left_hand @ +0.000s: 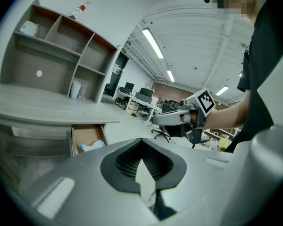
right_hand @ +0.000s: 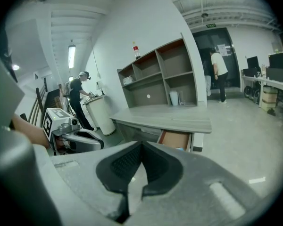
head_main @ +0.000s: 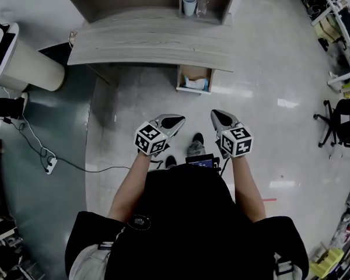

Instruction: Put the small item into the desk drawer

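Observation:
The desk drawer point(head_main: 193, 79) hangs open under the grey desk point(head_main: 151, 42), with a pale blue and white small item point(head_main: 197, 84) lying inside. I stand a step back from it on the floor. My left gripper point(head_main: 176, 121) and right gripper point(head_main: 216, 116) are held side by side at waist height, pointing toward the drawer, both shut with nothing between the jaws. In the left gripper view the drawer point(left_hand: 87, 136) shows at lower left beyond the closed left gripper point(left_hand: 141, 140). The right gripper view shows the drawer point(right_hand: 176, 139) past the closed right gripper point(right_hand: 140, 145).
A shelf unit with a cup point(head_main: 189, 5) stands on the desk's far side. A white bin point(head_main: 29, 66) is left of the desk, and a power strip with cable point(head_main: 49, 165) lies on the floor. An office chair point(head_main: 337, 121) stands right. Two people point(right_hand: 77, 100) are in the background.

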The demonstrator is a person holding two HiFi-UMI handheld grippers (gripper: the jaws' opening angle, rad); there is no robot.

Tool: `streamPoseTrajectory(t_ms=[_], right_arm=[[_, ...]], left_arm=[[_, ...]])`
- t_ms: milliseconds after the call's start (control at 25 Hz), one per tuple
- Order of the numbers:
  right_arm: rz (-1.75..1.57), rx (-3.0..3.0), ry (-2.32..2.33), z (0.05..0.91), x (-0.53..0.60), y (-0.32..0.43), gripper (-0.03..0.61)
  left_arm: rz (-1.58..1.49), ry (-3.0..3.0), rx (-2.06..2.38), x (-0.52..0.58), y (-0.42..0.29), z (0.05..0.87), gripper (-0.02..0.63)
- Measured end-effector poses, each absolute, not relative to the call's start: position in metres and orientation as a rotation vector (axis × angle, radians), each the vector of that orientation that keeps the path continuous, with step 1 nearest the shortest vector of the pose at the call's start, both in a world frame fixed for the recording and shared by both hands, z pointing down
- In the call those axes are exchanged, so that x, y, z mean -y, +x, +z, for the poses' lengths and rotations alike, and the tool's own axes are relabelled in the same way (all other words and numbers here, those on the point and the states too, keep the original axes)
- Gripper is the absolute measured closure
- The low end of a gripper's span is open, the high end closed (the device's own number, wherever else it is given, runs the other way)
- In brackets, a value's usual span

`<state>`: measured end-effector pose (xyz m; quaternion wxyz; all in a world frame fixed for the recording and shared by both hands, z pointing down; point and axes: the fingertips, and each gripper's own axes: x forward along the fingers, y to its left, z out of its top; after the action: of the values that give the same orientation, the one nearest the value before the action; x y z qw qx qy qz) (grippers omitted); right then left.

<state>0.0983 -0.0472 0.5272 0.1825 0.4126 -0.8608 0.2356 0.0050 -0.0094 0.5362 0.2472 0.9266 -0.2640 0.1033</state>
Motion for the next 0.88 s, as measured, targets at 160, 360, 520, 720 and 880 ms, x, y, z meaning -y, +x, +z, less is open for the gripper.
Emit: streamPoseTrajectory(t_ms=[160, 360, 520, 720, 880], right_arm=[[0.658, 2.424, 1.167, 0.527, 0.028, 0.09, 0.583], [0.652, 2.423, 1.179, 0.527, 0.008, 0.083, 0.583], [0.646, 2.422, 1.185, 0.526, -0.005, 0.078, 0.583], [0.636, 2.421, 1.187, 0.525, -0.02, 0.074, 0.583], [0.626, 2.414, 1.204, 0.526, -0.03, 0.074, 0.583]], left_arm=[[0.28, 2.539, 0.716, -0.006, 0.0, 0.536, 0.614], [0.272, 2.544, 0.731, -0.022, -0.009, 0.536, 0.614], [0.267, 2.551, 0.743, -0.031, -0.015, 0.534, 0.614], [0.267, 2.559, 0.735, -0.045, -0.017, 0.533, 0.614], [0.259, 2.561, 0.731, -0.055, -0.019, 0.533, 0.614]])
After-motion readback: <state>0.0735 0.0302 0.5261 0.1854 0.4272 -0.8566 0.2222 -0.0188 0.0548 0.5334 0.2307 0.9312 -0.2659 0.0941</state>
